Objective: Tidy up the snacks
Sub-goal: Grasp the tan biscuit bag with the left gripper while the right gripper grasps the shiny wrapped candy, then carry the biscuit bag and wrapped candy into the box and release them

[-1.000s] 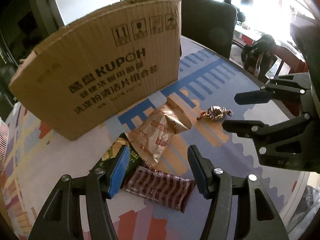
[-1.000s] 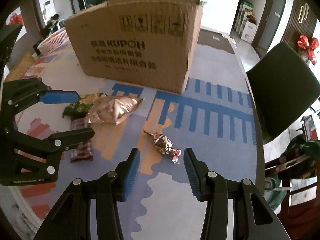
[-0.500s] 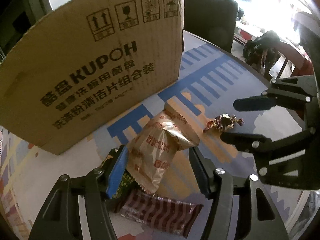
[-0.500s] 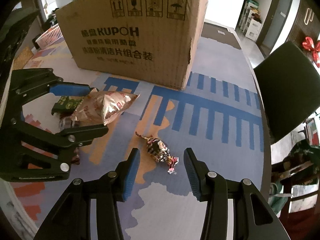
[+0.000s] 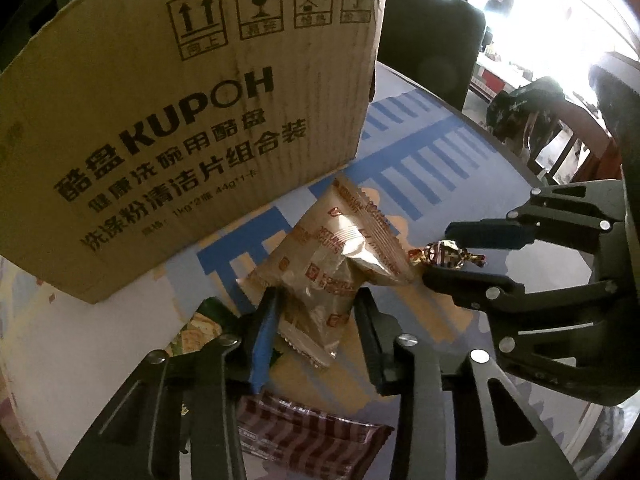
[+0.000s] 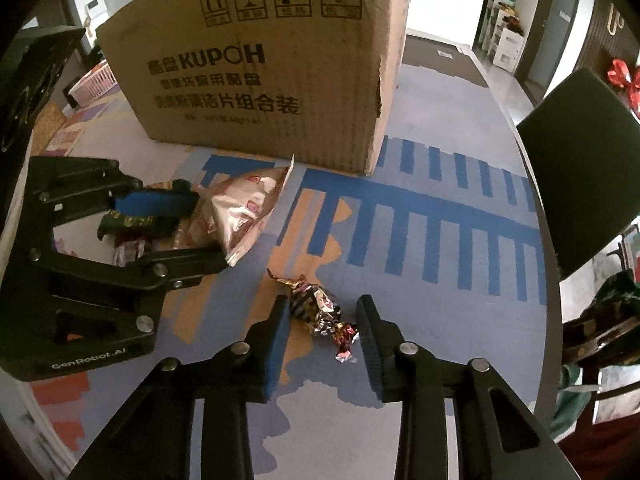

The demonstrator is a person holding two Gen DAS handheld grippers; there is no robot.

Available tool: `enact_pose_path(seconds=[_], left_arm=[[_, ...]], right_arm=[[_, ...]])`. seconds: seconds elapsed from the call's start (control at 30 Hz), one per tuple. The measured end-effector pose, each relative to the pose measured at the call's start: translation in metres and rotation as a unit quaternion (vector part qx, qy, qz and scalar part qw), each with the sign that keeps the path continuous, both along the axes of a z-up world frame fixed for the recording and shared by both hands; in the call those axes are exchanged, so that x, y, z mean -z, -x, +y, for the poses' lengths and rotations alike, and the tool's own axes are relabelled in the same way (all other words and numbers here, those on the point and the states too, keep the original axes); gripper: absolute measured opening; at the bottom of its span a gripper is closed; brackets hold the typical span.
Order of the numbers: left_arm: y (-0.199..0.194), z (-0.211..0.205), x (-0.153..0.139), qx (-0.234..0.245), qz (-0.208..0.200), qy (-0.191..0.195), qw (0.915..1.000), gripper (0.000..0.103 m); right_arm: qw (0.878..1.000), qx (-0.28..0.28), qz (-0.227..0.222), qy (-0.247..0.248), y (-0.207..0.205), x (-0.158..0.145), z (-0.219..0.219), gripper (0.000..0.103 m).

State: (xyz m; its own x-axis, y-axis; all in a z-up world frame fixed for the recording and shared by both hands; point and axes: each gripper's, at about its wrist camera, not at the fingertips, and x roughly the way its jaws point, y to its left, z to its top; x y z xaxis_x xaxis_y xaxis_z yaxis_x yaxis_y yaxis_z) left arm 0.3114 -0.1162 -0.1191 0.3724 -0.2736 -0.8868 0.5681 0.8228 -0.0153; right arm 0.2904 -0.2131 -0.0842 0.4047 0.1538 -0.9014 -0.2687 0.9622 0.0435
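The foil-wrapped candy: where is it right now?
In the right wrist view the foil-wrapped candy lies on the tablecloth between the right gripper fingers, right of the beige snack bag, in front of the cardboard box.

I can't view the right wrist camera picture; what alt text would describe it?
The right gripper is closed around a foil-wrapped candy on a patterned table. Beside it, the left gripper grips a shiny tan snack bag in front of a big cardboard box.
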Motion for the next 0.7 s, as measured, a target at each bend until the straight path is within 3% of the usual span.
enact_pose_path(seconds=[0.1,0.47,0.63,0.67,0.7], left_arm=[[0.003,0.004,-0.002,-0.005,-0.004,0.005,1.0,0.029],[0.01,0.016,-0.012,-0.031,-0.001,0.039,0.9987,0.002],[0.012,0.022,-0.021,-0.033,0.0,0.049,0.9983,0.003],[0.012,0.021,-0.021,-0.031,-0.001,0.047,0.9984,0.006],[0.012,0.02,-0.024,-0.029,-0.009,0.04,0.9987,0.019]], right_arm=[[1.0,0.0,-0.005,0.001,0.001,0.0,0.002,0.026],[0.999,0.034,-0.023,-0.032,0.009,-0.012,-0.005,0.026],[0.998,0.043,-0.033,-0.045,0.013,-0.021,-0.006,0.026],[0.997,0.045,-0.035,-0.046,0.015,-0.023,-0.007,0.026],[0.997,0.047,-0.035,-0.047,0.016,-0.023,-0.007,0.026]])
